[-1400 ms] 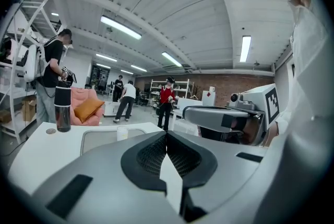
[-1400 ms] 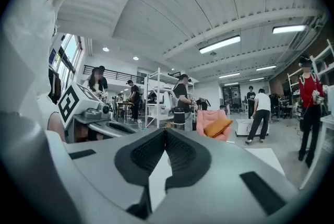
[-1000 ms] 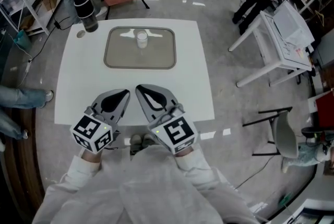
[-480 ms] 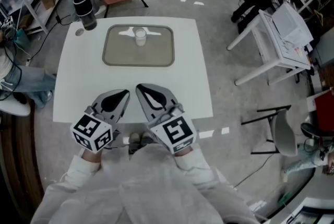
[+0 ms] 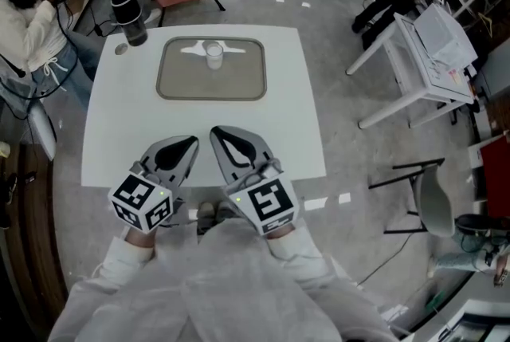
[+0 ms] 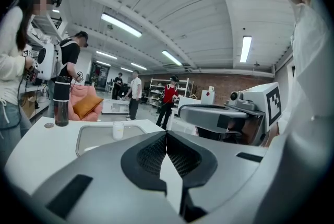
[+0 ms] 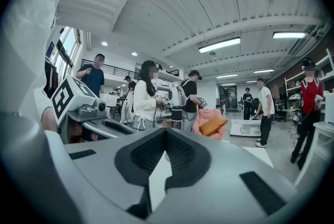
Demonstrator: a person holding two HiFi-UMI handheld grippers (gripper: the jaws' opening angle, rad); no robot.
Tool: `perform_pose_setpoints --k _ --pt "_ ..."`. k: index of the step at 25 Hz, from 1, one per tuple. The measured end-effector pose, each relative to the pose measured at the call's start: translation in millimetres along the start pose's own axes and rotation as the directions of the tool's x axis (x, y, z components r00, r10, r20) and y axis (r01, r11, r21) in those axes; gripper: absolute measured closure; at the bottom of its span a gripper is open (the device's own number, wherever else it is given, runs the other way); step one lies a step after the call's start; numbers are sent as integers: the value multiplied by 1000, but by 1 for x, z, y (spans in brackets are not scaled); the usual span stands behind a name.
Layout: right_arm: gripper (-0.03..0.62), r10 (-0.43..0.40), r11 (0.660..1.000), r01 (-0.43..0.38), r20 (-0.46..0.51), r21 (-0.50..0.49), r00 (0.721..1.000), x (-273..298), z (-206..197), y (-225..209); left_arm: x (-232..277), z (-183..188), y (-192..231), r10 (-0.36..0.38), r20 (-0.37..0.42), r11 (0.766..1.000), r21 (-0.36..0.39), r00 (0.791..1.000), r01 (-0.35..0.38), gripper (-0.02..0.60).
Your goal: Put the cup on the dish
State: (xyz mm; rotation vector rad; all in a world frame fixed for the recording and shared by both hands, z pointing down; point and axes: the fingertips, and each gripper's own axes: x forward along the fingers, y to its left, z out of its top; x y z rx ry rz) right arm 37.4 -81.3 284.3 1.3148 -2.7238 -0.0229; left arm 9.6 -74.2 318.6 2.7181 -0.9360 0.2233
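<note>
Although it looks small from my end, the translucent white plastic cup [image 5: 214, 56] stands upright inside the shallow rectangular grey dish [image 5: 239, 84], close to the dish's far rim and about midway along it. That dish lies on the far half of the square white desk [image 5: 296, 133]. Off the dish's far-left corner stands a tall black flask [image 5: 128, 13], with a small round grey disc [image 5: 121, 50] just beside it on the desk. Both of my claws hover over the near edge, well apart from the cup. My left claw [image 5: 194, 143] is clenched with nothing in it, and my right claw [image 5: 213, 131] is clenched and empty too.
</note>
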Motion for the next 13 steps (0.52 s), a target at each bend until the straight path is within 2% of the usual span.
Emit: perform_pose_setpoints --k 13 --pt "582 27 999 -26 -29 28 999 7 -10 3 6 8 5 -9 7 1000 6 1000 9 574"
